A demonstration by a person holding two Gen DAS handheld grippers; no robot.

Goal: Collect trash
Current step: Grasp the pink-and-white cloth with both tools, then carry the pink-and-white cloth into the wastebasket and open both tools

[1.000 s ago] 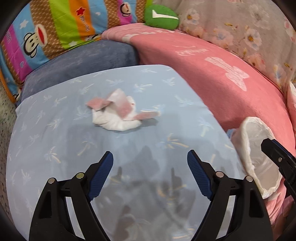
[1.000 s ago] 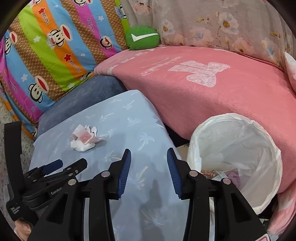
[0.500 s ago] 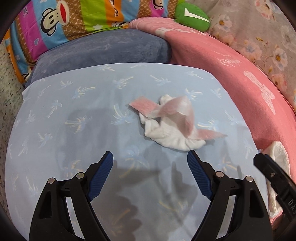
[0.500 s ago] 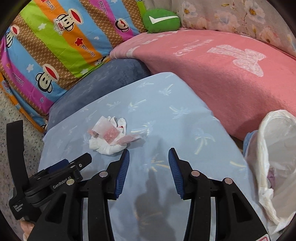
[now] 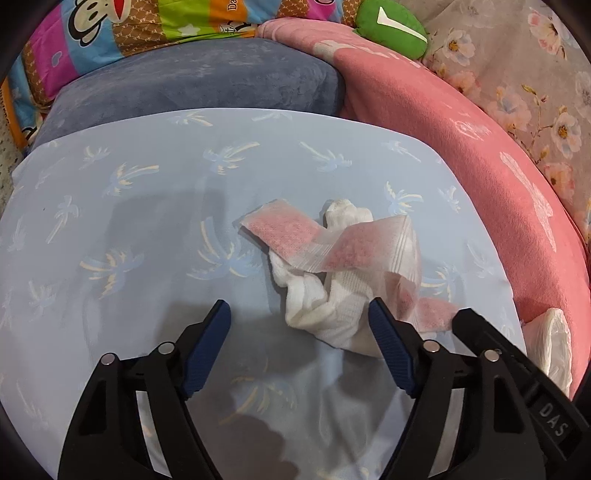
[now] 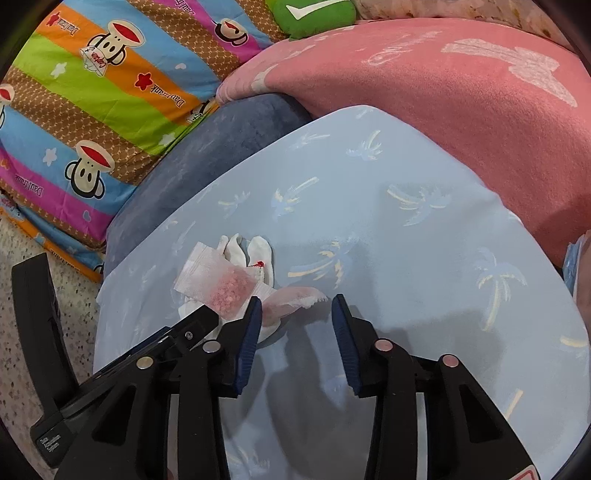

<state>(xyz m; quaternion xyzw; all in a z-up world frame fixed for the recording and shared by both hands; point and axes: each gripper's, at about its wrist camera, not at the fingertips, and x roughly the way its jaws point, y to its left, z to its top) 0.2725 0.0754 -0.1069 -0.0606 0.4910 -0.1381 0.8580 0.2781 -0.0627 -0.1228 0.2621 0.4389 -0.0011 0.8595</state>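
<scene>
The right gripper's black body [image 5: 546, 417] carries raised letters "DAS" in the left wrist view. The striped monkey quilt [image 6: 92, 122], left of the pink blanket [image 6: 443, 110], bears the script "Davrank" [image 6: 168, 94] on its orange stripe and again on its magenta stripe, and a small badge reading roughly "Captain" beside a monkey head. The pink blanket shows pale cursive lettering, unreadable. The green cushion [image 6: 314, 14] above the blanket bears a white check-like mark.

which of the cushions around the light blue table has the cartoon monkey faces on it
The striped multicoloured cushion at the far left. The dark blue cushion beside it is plain, and the pink one carries only pale white print.
</scene>
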